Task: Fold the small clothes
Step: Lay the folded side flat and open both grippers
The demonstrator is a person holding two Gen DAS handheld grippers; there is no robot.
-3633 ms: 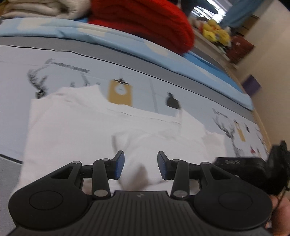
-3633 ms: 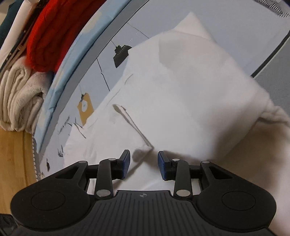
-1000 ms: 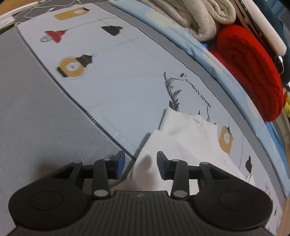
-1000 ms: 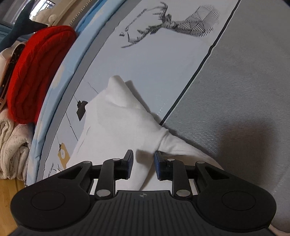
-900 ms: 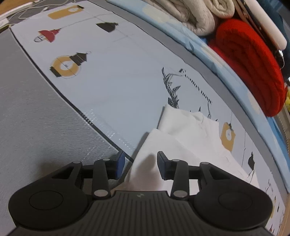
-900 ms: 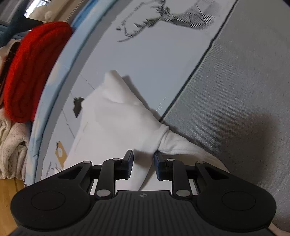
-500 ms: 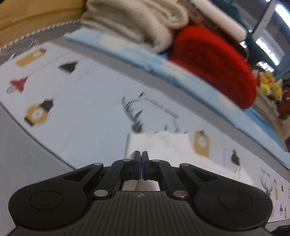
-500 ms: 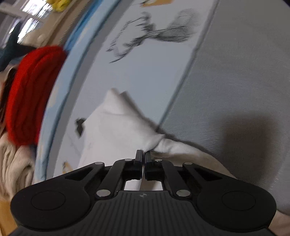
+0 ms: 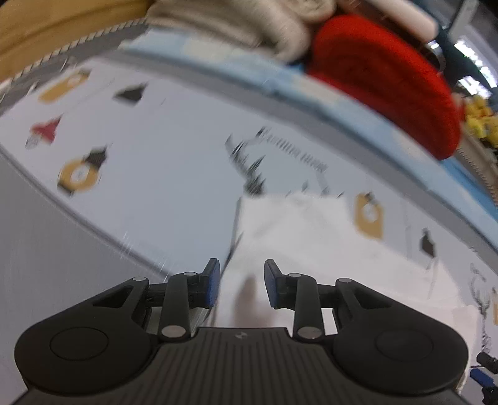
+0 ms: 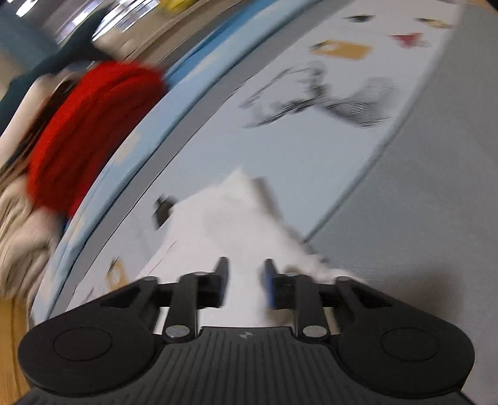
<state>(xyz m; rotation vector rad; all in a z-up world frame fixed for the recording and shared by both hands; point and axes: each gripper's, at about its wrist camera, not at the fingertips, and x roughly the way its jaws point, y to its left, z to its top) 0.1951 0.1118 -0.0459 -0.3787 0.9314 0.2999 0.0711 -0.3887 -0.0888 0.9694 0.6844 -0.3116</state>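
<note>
A white garment (image 9: 311,236) lies folded on the printed bed sheet (image 9: 162,174). It also shows in the right wrist view (image 10: 236,224). My left gripper (image 9: 239,285) is open just above the garment's near left edge, holding nothing. My right gripper (image 10: 244,282) is open over the garment's near right edge, holding nothing. Both views are motion-blurred.
A red knitted bundle (image 9: 386,78) and beige folded blankets (image 9: 236,21) lie along the far side of the bed. They also show in the right wrist view, red (image 10: 90,124) and beige (image 10: 21,215). A grey band (image 10: 420,218) of sheet lies to the right.
Both grippers were shut on the garment's edges half a second ago and are open now. The garment's near part has been laid down over the rest.
</note>
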